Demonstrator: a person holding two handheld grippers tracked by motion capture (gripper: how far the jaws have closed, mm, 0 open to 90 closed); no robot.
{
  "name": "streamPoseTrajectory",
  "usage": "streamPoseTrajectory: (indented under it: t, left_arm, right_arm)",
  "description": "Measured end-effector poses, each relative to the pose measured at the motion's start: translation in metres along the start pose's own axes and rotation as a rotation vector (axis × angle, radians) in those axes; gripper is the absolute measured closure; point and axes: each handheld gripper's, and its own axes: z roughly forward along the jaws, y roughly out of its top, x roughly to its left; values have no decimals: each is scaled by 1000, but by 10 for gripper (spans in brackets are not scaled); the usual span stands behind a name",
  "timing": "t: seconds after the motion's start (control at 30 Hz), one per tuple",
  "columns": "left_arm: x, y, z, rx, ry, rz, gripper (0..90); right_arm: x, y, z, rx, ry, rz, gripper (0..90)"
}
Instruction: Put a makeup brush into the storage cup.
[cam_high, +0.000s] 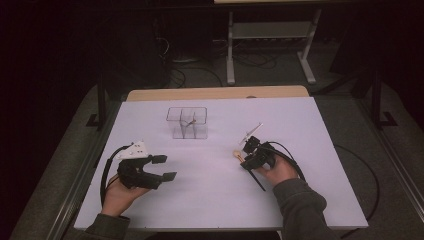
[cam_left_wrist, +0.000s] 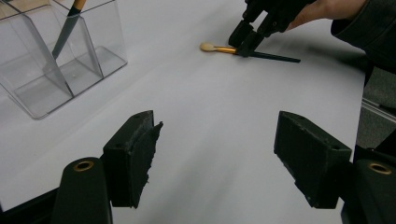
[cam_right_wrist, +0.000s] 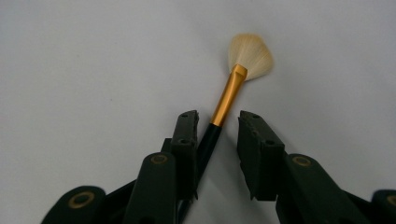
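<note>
Left claw (cam_high: 167, 168) is being held spread wide and empty, low over the white table (cam_high: 210, 200) at its near left, well apart from everything else. Farther back, near the middle, a clear divided organizer (cam_high: 187, 123) is standing with one dark-handled brush (cam_left_wrist: 65, 32) already leaning inside a compartment, so part of the sorting is judged as being done. To the right, a fan brush (cam_right_wrist: 236, 79) with a gold ferrule is lying flat on the table. Right claw (cam_right_wrist: 217, 140) is being lowered over its dark handle, jaws narrowed on either side; one pad is touching the handle, the other is standing clear, so no pinch is being made yet. Lifting and carrying to the organizer are being left to do.
</note>
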Motion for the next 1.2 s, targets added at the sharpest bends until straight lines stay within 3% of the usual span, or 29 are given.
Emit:
streamPoseTrajectory:
  t: [0.17,0.33,0.43,0.53,0.9,1.2]
  left_arm:
    - [1,0,0,-2,1,4,289]
    - [0,0,1,-3,0,-2,289]
    - [0,0,2,5,-3,12,289]
    - [-1,1,3,3,-4,1,289]
    - [0,0,2,-8,-2,-4,290]
    - [0,-1,2,-6,-6,-7,291]
  right_arm:
    - [6,1,1,5,-38,-35,725]
    - [8,0,1,0,-32,-30,774]
    - [8,0,1,2,-25,-28,805]
    - [7,0,1,2,-15,-23,825]
    - [-3,0,0,3,51,3,831]
    - [-2,-2,-3,-5,70,1,831]
